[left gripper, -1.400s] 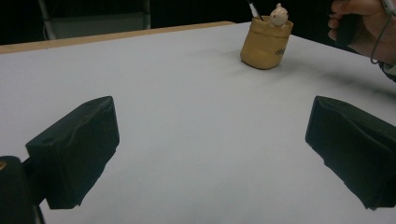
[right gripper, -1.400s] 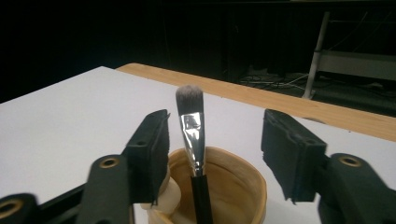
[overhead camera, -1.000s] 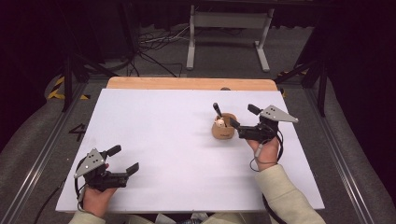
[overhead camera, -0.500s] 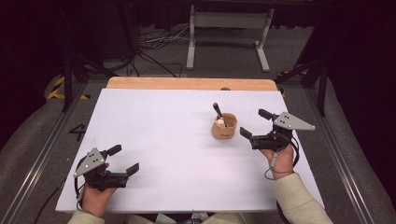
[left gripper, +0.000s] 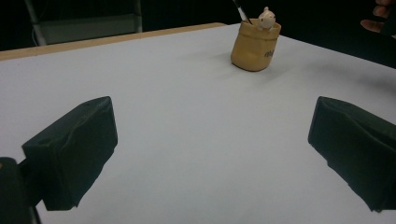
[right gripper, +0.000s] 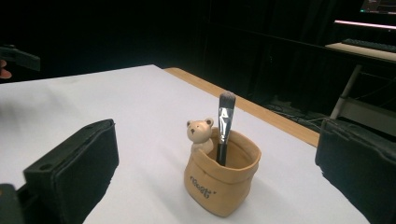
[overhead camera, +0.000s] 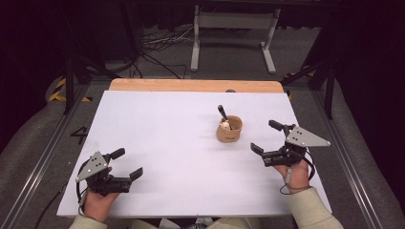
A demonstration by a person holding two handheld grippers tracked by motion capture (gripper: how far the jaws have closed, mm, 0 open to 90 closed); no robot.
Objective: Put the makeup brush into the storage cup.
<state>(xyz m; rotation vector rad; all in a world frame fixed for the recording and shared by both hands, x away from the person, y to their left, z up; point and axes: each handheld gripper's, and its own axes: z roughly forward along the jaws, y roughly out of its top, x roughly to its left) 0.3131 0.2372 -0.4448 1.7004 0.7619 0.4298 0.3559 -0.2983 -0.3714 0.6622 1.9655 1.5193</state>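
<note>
A tan pouch-shaped pot (overhead camera: 230,132) stands upright on the white sheet (overhead camera: 162,129), right of centre. It holds a black brush (overhead camera: 222,112), and a small bear figure (overhead camera: 225,125) sits at its rim. My right gripper (overhead camera: 264,137) hovers a short way right of the pot and points at it. It is open, its jaws have just been widening, and nothing is between them. The right gripper view shows the pot (right gripper: 222,184), the bear (right gripper: 200,133) and the brush (right gripper: 225,123) ahead of the black pads (right gripper: 77,163). My left gripper (overhead camera: 128,163) rests open at the near left, with the pot (left gripper: 254,46) far ahead.
The wooden table edge (overhead camera: 196,85) shows beyond the sheet. Behind it a metal stand (overhead camera: 234,21) and cables (overhead camera: 157,50) sit on the dark floor. Rails run along both sides of the table. The other hand (left gripper: 378,21) shows at the top right of the left gripper view.
My right gripper has drawn back from the pot, to the right and toward the near edge, leaving the pot standing. The left gripper has stayed put.
</note>
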